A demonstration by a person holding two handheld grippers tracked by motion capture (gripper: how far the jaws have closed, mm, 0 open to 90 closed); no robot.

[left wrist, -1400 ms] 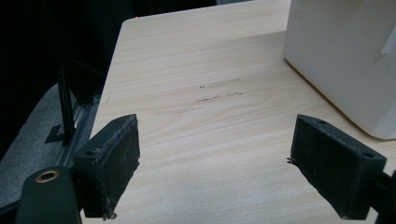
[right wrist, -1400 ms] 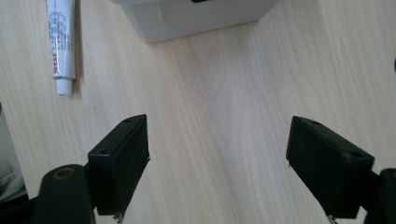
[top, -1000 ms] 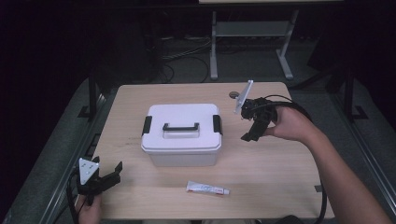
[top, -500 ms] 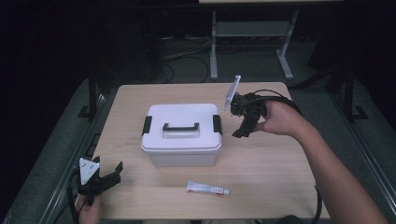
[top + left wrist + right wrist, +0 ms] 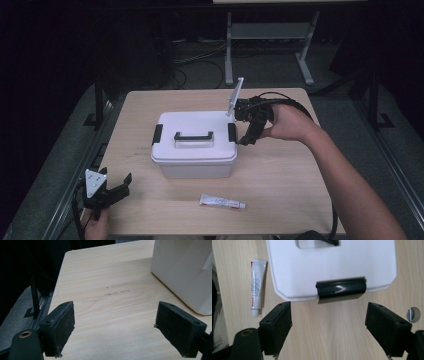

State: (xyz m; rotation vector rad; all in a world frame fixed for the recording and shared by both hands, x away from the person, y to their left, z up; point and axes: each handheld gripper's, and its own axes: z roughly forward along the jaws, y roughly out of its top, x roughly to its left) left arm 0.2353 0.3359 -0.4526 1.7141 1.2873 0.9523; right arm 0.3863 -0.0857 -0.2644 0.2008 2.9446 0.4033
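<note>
A white lidded box [image 5: 195, 144] with a black handle [image 5: 193, 135] and black side latches sits mid-table. My right gripper [image 5: 248, 135] hovers open just off the box's right side, and the right gripper view shows its jaws spread wide on either side of the right latch [image 5: 340, 288], a little short of it. A small white tube [image 5: 221, 202] lies in front of the box, also visible as the tube [image 5: 257, 287]. My left gripper [image 5: 116, 189] rests open at the table's front left corner, with the box wall [image 5: 185, 272] ahead to its right.
The wooden table [image 5: 280, 170] has free room right of and in front of the box. A small round hole [image 5: 413, 314] in the tabletop lies by my right jaw. A metal stand [image 5: 265, 35] and cables are on the dark floor beyond the table.
My right gripper has moved left and down from the table's back right toward the box's right latch. The left gripper has stayed put.
</note>
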